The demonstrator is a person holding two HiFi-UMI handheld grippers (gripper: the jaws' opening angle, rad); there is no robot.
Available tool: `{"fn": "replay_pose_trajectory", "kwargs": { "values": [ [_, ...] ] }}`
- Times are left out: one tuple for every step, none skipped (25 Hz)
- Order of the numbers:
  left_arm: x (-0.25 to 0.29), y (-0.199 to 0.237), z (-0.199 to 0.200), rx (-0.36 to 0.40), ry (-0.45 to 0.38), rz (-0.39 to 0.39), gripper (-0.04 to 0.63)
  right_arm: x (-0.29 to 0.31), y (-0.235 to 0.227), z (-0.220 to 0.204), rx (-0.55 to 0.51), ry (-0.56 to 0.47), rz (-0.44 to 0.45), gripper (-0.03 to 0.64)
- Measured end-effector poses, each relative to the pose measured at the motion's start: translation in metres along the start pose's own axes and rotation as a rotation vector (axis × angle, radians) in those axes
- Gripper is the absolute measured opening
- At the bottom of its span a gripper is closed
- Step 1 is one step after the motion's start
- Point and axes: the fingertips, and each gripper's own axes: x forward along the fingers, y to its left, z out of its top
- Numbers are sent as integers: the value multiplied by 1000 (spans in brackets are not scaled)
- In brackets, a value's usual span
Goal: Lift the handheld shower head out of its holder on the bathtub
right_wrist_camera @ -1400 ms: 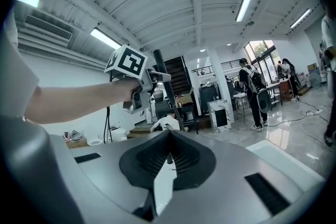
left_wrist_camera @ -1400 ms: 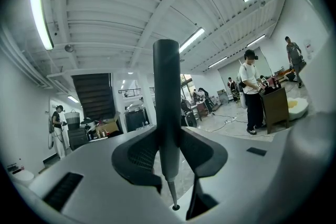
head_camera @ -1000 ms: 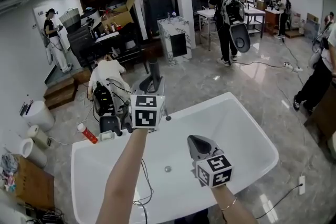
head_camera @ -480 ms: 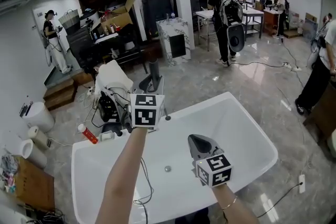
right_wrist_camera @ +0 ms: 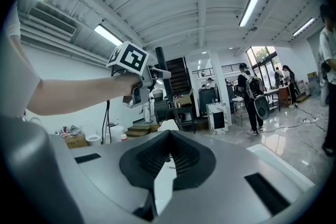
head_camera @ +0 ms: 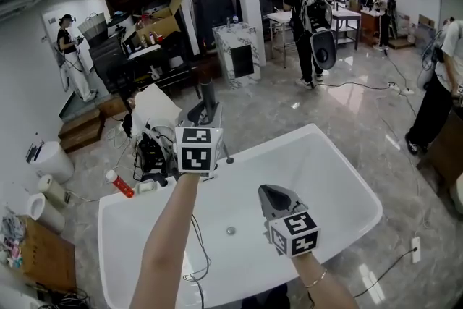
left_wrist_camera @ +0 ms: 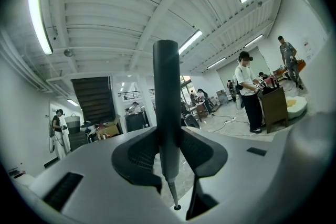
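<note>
At the far rim of the white bathtub (head_camera: 340, 177), my left tool (left_wrist_camera: 168, 152) is clamped on the handheld shower head (head_camera: 208, 96), its ribbed pads pressing either side of the dark stem, which stands upright above them. My right tool (head_camera: 272, 196) hangs over the middle of the tub with its jaws together and nothing between them. The holder itself is hidden behind my left tool, so I cannot tell whether the shower head is clear of it.

The likeliest trouble, as I judge it, is slip: the stem is a smooth, round, matte-grey cylinder, and a straight pull could let it slide or twist between the pads. A lift taken at a slant could bind the narrow lower end in the holder. No hose is in view; if one is attached, it could drag the head back or tip it. A thin dark cable (head_camera: 197, 257) looping under my left forearm might catch. A dropped head would strike the tub's hard shell.

The stem narrows below the pads to a slim, lighter, metallic-looking pin. The pads are black and finely grooved, set in pale grey plastic. The tub is glossy, rounded at its corners, with a small metal drain (head_camera: 230, 231) in its floor.
</note>
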Motion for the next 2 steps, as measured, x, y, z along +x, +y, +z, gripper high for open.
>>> {"fn": "replay_pose_trajectory", "kwargs": {
  "values": [
    [12, -1, 1, 0, -1, 2, 147, 6, -11, 2, 0, 0, 0, 6],
    [24, -2, 2, 1, -2, 3, 147, 12, -22, 4, 0, 1, 1, 5]
  ]
}}
